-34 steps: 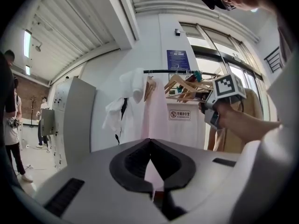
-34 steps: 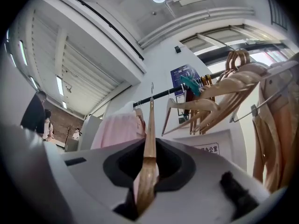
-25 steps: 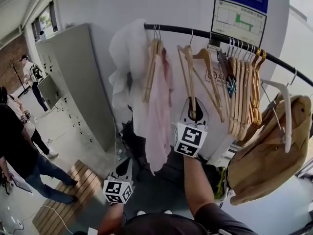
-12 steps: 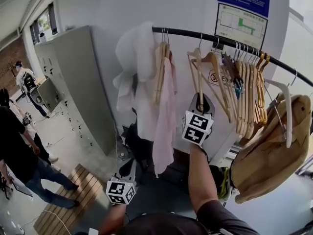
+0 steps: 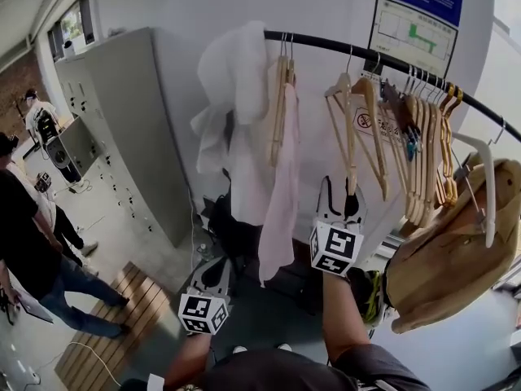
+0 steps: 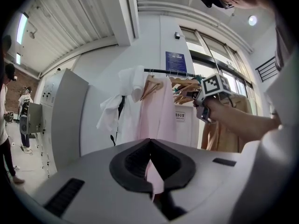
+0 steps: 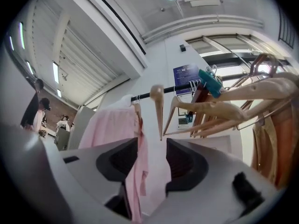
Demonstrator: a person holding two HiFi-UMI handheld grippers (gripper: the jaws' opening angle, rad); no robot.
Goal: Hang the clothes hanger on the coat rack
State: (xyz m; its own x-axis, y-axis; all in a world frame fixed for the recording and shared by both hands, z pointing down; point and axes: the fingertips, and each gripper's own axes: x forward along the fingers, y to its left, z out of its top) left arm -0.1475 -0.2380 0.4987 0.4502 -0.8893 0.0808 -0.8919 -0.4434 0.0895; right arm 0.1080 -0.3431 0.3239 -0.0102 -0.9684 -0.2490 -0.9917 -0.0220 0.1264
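A light wooden hanger (image 5: 352,137) hangs by its wire hook on the black rail (image 5: 342,46) of the coat rack. My right gripper (image 5: 345,192) is just under the hanger's lower end. Its jaws are opening, and in the right gripper view the hanger (image 7: 157,104) ends just above the gap of the right gripper (image 7: 152,146); the pads do not touch it. My left gripper (image 5: 216,269) is held low at the left, away from the rack. In the left gripper view the left gripper (image 6: 149,146) is shut on nothing.
A pink garment (image 5: 281,186) and a white garment (image 5: 232,96) hang left of the hanger. Several wooden hangers (image 5: 427,153) and a tan jacket (image 5: 448,259) fill the rail's right. A grey locker cabinet (image 5: 122,120) and people (image 5: 32,243) stand at the left.
The right gripper's jaws have come apart off the hanger's lower end and the gripper has sunk a little. The hanger stays hanging on the rail. The left gripper has barely moved.
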